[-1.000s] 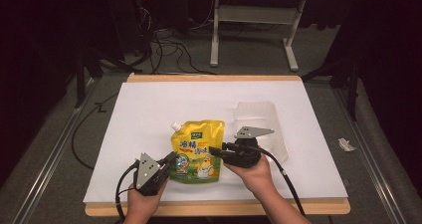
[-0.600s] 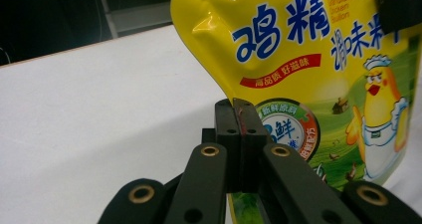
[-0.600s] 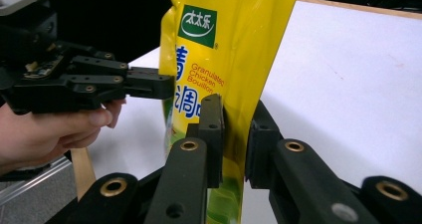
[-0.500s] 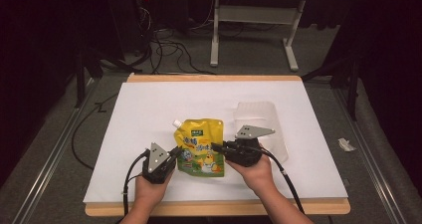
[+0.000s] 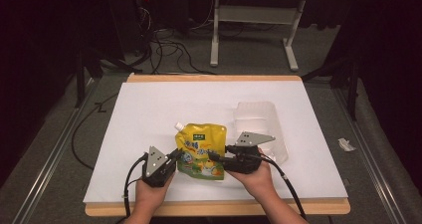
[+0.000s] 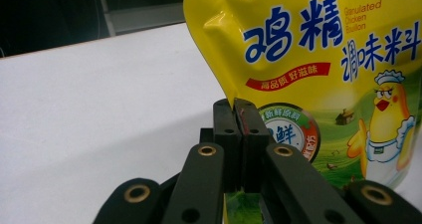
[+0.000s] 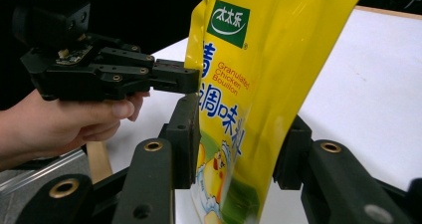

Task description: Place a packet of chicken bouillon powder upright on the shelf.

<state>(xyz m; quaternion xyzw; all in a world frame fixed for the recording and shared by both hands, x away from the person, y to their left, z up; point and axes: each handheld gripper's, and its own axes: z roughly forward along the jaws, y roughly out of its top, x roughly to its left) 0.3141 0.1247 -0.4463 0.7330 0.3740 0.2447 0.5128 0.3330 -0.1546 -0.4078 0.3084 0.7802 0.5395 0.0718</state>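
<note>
Pouch pinched at one edge, right jaws loosened around it

Left gripper [image 6: 238,129] has its jaws pressed together on the side seam of the yellow pouch [image 5: 201,152], which stands near the front middle of the white table [image 5: 149,114]; right gripper [image 7: 239,149] has just been opening, its pads apart with the pouch between them, one pad touching or nearly so. With a single thin seam grip, the pouch may sag, twist or slip out. A clear tray [image 5: 259,119] lies just behind the right hand; the front edge is close, while open room lies left and back
</note>
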